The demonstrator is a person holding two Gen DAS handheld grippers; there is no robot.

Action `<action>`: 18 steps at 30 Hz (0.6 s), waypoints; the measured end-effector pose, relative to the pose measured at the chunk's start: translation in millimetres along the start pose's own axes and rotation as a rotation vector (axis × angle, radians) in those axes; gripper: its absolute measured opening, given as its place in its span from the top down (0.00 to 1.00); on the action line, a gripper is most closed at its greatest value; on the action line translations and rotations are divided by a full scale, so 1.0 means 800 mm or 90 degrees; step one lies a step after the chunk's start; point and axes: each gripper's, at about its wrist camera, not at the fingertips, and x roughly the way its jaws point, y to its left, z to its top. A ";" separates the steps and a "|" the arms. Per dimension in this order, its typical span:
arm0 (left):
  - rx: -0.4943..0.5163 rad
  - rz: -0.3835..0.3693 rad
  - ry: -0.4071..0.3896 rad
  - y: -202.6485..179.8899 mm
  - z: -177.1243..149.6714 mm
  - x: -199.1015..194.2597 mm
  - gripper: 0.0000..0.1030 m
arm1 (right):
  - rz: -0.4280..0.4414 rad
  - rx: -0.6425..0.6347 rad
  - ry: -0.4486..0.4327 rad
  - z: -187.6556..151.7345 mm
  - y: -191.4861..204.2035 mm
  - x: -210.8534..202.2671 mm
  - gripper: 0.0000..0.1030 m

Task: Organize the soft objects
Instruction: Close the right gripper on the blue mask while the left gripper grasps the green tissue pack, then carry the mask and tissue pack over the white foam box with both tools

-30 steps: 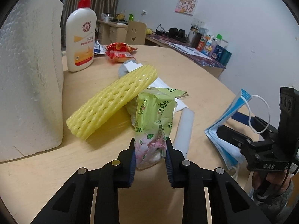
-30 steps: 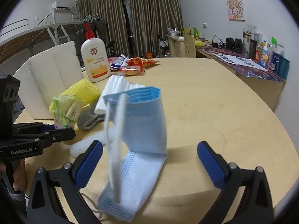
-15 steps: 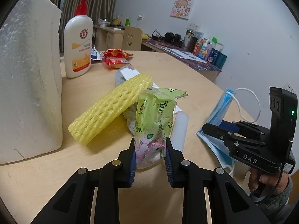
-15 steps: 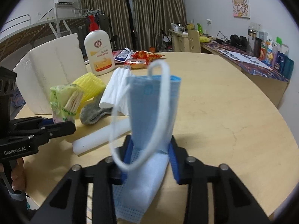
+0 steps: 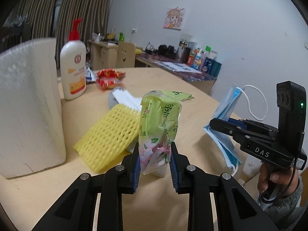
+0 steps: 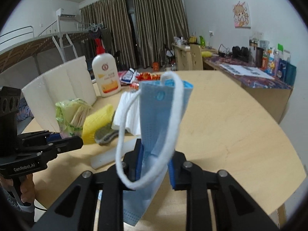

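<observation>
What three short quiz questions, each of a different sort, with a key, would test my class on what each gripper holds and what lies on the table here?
1. True or false: the left gripper is clamped on a green tissue pack.
2. The right gripper holds: A) the lotion bottle; B) the blue face mask; C) the white foam block.
3. Fill in: the yellow foam net lies on the table, right of the white foam ____.

Key: 1 true. 2 B; its jaws have just been closing, the mask pinched between them. 3 block.
</observation>
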 end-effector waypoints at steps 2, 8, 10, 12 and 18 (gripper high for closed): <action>0.009 0.000 -0.013 -0.005 0.003 -0.012 0.73 | -0.001 -0.005 -0.013 0.004 0.004 -0.010 0.73; 0.020 0.037 -0.061 -0.017 0.012 -0.057 0.73 | 0.006 -0.017 -0.051 0.014 0.018 -0.038 0.73; 0.021 0.051 -0.077 -0.020 0.015 -0.074 0.73 | 0.011 -0.021 -0.065 0.018 0.023 -0.048 0.73; 0.021 0.063 -0.094 -0.023 0.016 -0.088 0.73 | 0.016 -0.027 -0.076 0.021 0.029 -0.057 0.73; 0.029 0.094 -0.123 -0.030 0.014 -0.121 0.73 | 0.030 -0.041 -0.100 0.023 0.041 -0.074 0.73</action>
